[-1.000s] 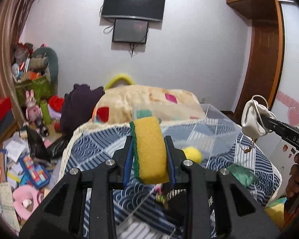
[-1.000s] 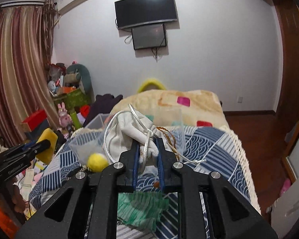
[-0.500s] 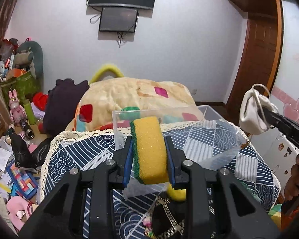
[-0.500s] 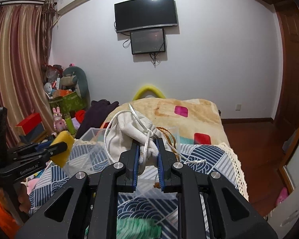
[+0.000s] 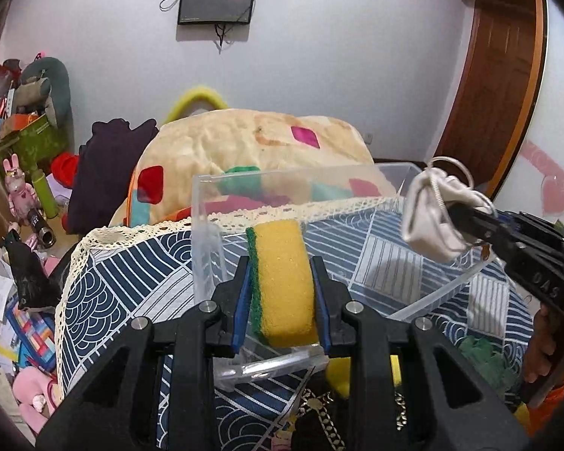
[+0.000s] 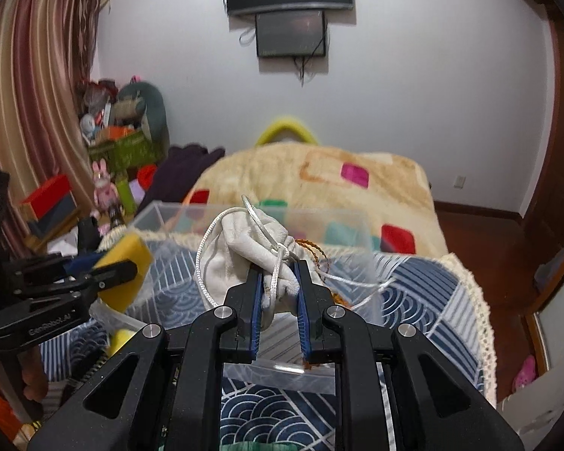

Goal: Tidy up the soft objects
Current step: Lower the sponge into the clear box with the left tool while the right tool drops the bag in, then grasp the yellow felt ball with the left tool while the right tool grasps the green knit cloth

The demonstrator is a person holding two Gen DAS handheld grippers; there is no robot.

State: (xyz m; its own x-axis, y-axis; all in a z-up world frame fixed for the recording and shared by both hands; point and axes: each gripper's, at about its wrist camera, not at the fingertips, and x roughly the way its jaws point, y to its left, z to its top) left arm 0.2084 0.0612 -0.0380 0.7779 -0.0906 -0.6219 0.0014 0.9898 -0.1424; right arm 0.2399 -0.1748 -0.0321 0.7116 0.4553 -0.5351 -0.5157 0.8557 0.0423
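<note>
My left gripper (image 5: 281, 263) is shut on a yellow sponge with a green scouring side (image 5: 282, 282) and holds it over the near left corner of a clear plastic bin (image 5: 203, 233). My right gripper (image 6: 278, 268) is shut on a white drawstring pouch (image 6: 240, 248) and holds it over the same bin (image 6: 150, 210). The pouch (image 5: 430, 221) and the right gripper also show at the right of the left wrist view. The sponge (image 6: 126, 267) and the left gripper (image 6: 120, 268) show at the left of the right wrist view.
The bin sits on a blue patterned bedspread (image 5: 124, 282) with a lace edge. A yellow ball (image 5: 338, 376), a green cloth (image 5: 481, 357) and a chain (image 5: 323, 409) lie on it near me. A beige blanket (image 5: 252, 139) lies beyond. Toys and boxes (image 5: 22, 173) clutter the floor at left.
Both grippers have moved forward and down toward the clear bin, which now lies right under the sponge and the pouch. Both holds are unchanged.
</note>
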